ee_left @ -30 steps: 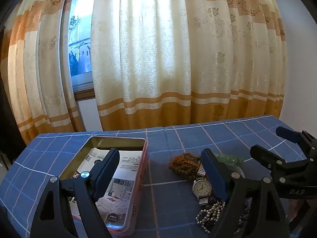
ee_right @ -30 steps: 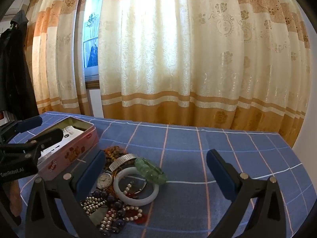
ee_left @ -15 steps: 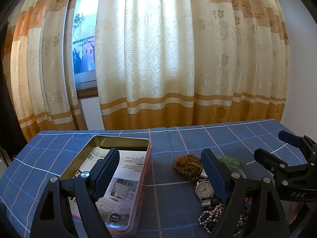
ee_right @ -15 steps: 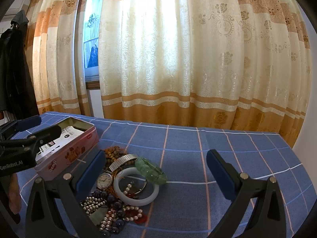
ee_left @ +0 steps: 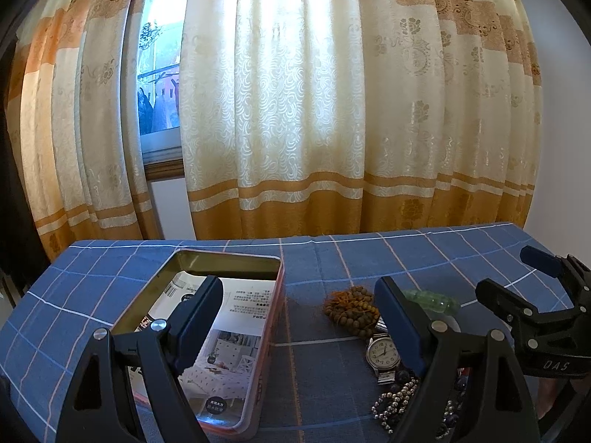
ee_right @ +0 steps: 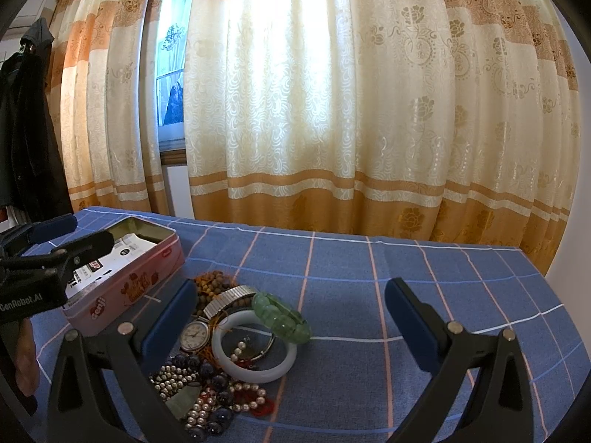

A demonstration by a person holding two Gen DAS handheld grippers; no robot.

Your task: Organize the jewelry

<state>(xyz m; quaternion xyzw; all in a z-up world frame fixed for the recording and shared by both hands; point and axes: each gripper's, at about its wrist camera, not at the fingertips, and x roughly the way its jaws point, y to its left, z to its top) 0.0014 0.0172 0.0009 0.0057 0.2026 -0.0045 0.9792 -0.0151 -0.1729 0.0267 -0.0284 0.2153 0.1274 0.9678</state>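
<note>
Both grippers up over the table, nothing gripped. Left gripper (ee_left: pixel 299 317) spread wide, one finger hanging over the open pink tin (ee_right: pixel 125 284), the other over the edge of the jewelry pile. Right gripper (ee_right: pixel 291 317) equally wide, fingers apart, its left finger above the near-left side of the pile, its right finger over bare cloth.

Jewelry heaped just right of the tin, not in it. Brown wooden bead bracelet (ee_left: pixel 351 306) at the far side, nearest the tin. Silver watch (ee_right: pixel 194 334) beside it, face up, its stretch band arching toward the beads. Green beaded bangle (ee_right: pixel 282 317) leaning on the rim of the white jade bangle (ee_right: pixel 255 369), the two touching. Small pearls and a thin ring-like piece inside the white bangle. Closer in, a tangle of silver bead strands (ee_right: pixel 168 376), dark blue beads and a red and pearl strand (ee_right: pixel 247 398), all overlapping; too knotted to separate by eye.

Tin lidless, a printed paper sheet (ee_left: pixel 236 328) lying flat on its bottom, no jewelry visible on it.

Blue checked tablecloth (ee_right: pixel 424 295) over the whole table, wrinkled slightly. Behind, cream and orange floral curtains (ee_right: pixel 332 110), brightly backlit, a strip of window (ee_left: pixel 159 74) showing at the gap. Dark coat (ee_right: pixel 26 129) hanging far left. White wall at right.
</note>
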